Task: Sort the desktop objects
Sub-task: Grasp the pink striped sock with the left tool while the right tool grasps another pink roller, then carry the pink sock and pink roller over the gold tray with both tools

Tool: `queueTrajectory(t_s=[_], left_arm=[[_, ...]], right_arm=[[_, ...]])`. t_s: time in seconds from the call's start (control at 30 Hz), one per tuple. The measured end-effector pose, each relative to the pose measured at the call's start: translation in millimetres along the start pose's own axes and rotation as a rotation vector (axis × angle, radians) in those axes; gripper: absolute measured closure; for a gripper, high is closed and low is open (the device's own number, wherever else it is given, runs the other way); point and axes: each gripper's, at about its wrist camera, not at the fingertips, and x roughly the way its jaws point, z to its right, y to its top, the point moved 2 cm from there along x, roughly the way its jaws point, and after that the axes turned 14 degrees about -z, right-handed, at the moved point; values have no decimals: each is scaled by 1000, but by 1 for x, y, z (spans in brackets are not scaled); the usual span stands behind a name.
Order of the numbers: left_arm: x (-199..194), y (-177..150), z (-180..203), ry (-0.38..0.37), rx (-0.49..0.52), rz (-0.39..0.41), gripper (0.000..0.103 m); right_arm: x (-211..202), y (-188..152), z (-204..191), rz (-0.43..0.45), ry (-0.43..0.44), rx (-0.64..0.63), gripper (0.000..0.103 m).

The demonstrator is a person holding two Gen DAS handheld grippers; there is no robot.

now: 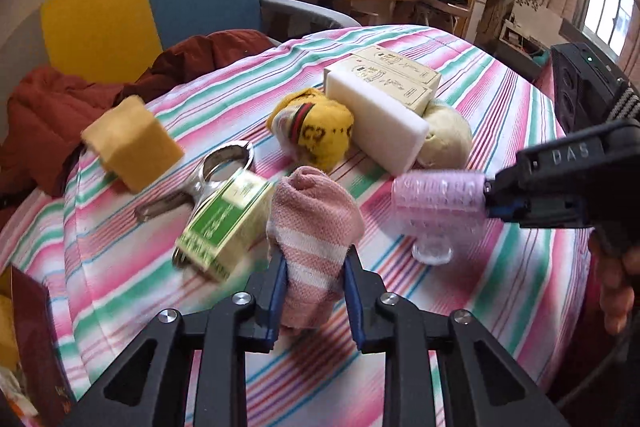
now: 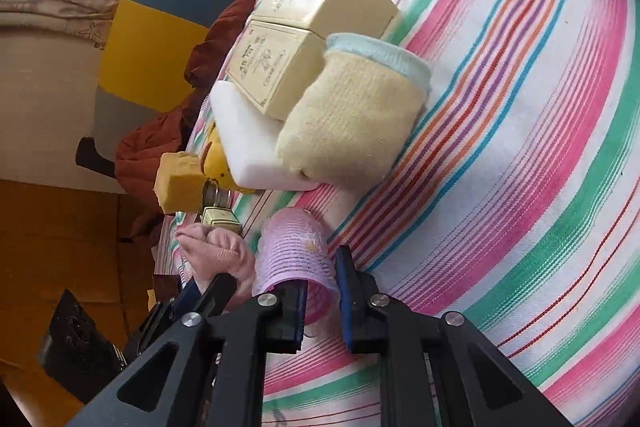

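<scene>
My left gripper (image 1: 314, 261) is shut on a rolled pink-and-white sock (image 1: 312, 211), which stands up between its blue pads. From the right edge, my right gripper (image 1: 486, 195) is shut on the end of a pink hair roller (image 1: 438, 199), held just above the striped tablecloth (image 1: 500, 287). In the right wrist view the roller (image 2: 294, 247) sits between the right gripper's (image 2: 322, 275) pads, with the pink sock (image 2: 216, 247) and the left gripper (image 2: 206, 285) close on its left.
On the cloth lie a yellow sponge (image 1: 132, 143), a metal tool (image 1: 224, 159), a green-and-cream box (image 1: 224, 223), a yellow patterned sock (image 1: 316, 131), a white foam block (image 1: 384, 131), two cream boxes (image 1: 396, 75) and a cream sock (image 2: 352, 123). A red jacket (image 1: 60, 115) lies on the chair.
</scene>
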Motion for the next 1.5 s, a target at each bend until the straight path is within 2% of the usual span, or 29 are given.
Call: queueTrajectory(t_s=[0.37, 0.6, 0.87, 1.17, 1.3, 1.5], left_arm=[[-29, -47, -37, -90, -145, 43, 78], [-46, -81, -53, -166, -251, 73, 78], [-77, -119, -75, -201, -312, 119, 78], [-129, -162, -132, -183, -418, 213, 78], [-152, -192, -167, -133, -473, 249, 78], [-167, -249, -228, -83, -613, 253, 78]], right_arm=[[7, -8, -29, -21, 59, -130, 88], [20, -17, -36, -83, 146, -139, 88], [38, -48, -62, -155, 200, -196, 87], [75, -104, -150, -251, 242, -356, 87], [101, -132, -203, -308, 253, -457, 88], [158, -180, -259, -424, 206, -559, 87]])
